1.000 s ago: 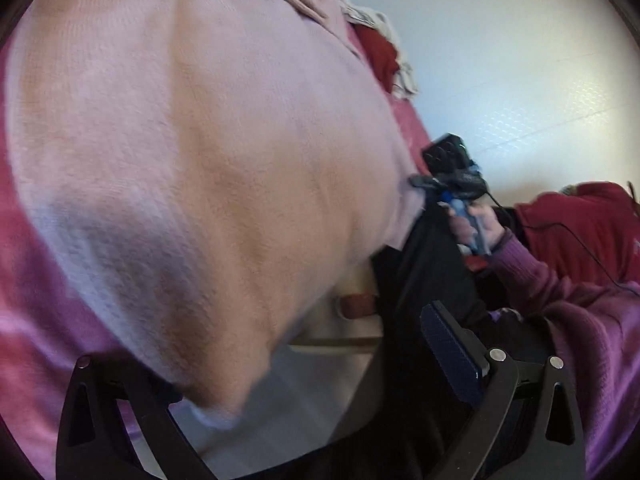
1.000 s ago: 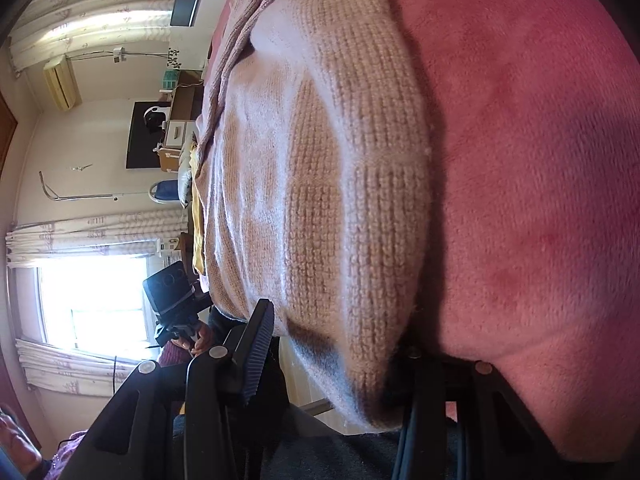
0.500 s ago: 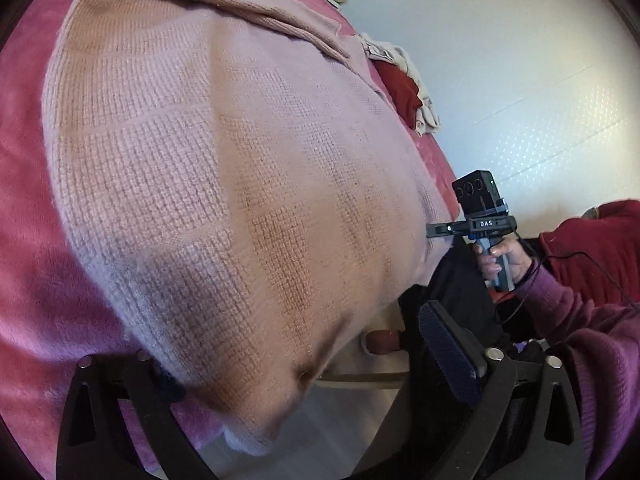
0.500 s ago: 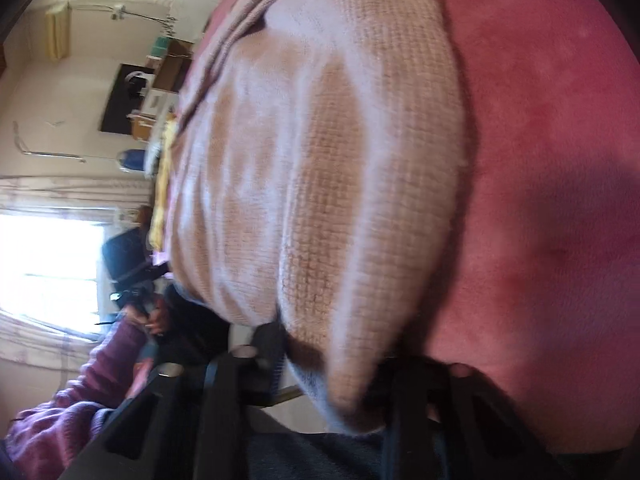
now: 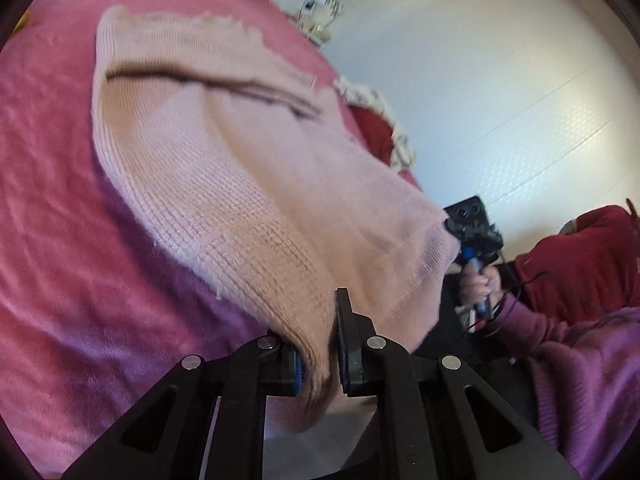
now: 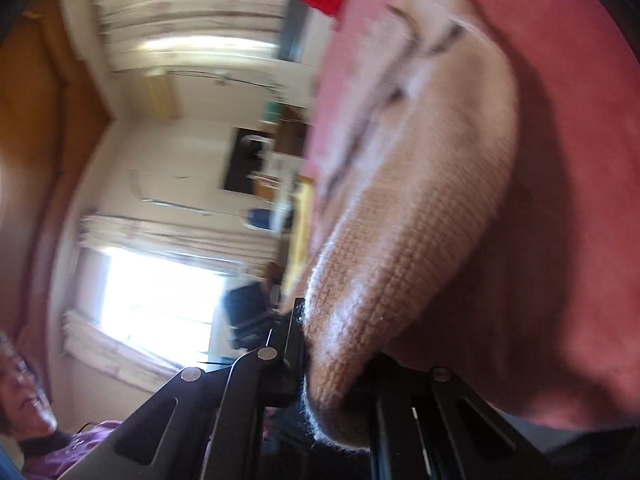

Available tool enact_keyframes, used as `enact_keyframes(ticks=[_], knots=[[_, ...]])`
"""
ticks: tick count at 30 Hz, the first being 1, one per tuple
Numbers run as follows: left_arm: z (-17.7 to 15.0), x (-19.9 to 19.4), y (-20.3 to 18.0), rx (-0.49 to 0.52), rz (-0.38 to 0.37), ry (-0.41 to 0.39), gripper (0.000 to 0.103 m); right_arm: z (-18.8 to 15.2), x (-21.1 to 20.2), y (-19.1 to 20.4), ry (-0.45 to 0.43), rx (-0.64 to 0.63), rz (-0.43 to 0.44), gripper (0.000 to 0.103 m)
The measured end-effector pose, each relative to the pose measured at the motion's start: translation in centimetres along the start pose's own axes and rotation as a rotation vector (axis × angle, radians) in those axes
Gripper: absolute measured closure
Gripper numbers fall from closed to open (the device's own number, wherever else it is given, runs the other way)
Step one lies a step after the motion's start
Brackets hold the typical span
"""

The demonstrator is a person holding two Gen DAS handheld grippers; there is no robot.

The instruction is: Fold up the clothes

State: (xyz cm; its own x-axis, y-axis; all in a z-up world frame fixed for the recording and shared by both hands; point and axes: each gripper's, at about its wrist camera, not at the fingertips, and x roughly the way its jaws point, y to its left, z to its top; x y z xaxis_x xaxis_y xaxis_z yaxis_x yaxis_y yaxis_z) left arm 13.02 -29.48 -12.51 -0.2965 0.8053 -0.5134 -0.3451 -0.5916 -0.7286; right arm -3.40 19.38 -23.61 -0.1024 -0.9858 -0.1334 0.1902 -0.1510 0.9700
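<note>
We see a pale pink knit sweater (image 5: 248,184) lying on a pink fleece blanket (image 5: 80,280), its near hem lifted off the blanket at both corners. Left wrist view: the left gripper (image 5: 320,356) at 6 o'clock is closing, with a bunch of the hem pinched between its fingers. From there the sweater spreads toward 11 o'clock, folded sleeve across the top. Only this view gives us the right gripper (image 5: 472,224) from outside, at 3 o'clock, in the person's hand (image 5: 478,280) with a purple sleeve (image 5: 568,368); the hem's other corner meets it. A dark red garment (image 5: 376,136) lies at the blanket's far edge, at 1 o'clock.

Right wrist view, blurred: the right gripper (image 6: 336,364) at 6 o'clock is clamped together on the thick hem corner (image 6: 340,392), sweater running to 1 o'clock. Only here we get the room: a bright window (image 6: 160,296) at 8 o'clock, curtains (image 6: 192,8) at 11 o'clock, a desk area (image 6: 264,160) mid-frame.
</note>
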Motion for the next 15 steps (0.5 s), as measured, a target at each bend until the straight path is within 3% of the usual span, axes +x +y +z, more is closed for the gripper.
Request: enact_keyframes(ticks=[5,8,11,13,15], knots=[[-1.1,-2.0,-0.3,-0.024,-0.082,-0.06,0.09,-0.8,0.6,1.5,-0.002,-0.054,0.068,0.096],[-1.9,-1.7,-1.2,-0.041,-0.109,-0.101,0.09,-2.1,0.2,3.4,-0.013,-0.132,0.127,0.096],[-2.2,-1.3,-1.1,-0.062,-0.1,-0.105,0.09,-2.5,-0.1,4.3,-0.02,-0.16,0.135,0.096],[-2.2,0.0,-0.5,-0.088,-0.026,-0.062,0.09,-2.4,0.4,3.9,-0.022,-0.139,0.106,0.096],[-2.3,1.5,1.1,-0.15,0.069,0.002,0.09,-2.1,0.5,2.3,-0.016,-0.074,0.023,0.096]])
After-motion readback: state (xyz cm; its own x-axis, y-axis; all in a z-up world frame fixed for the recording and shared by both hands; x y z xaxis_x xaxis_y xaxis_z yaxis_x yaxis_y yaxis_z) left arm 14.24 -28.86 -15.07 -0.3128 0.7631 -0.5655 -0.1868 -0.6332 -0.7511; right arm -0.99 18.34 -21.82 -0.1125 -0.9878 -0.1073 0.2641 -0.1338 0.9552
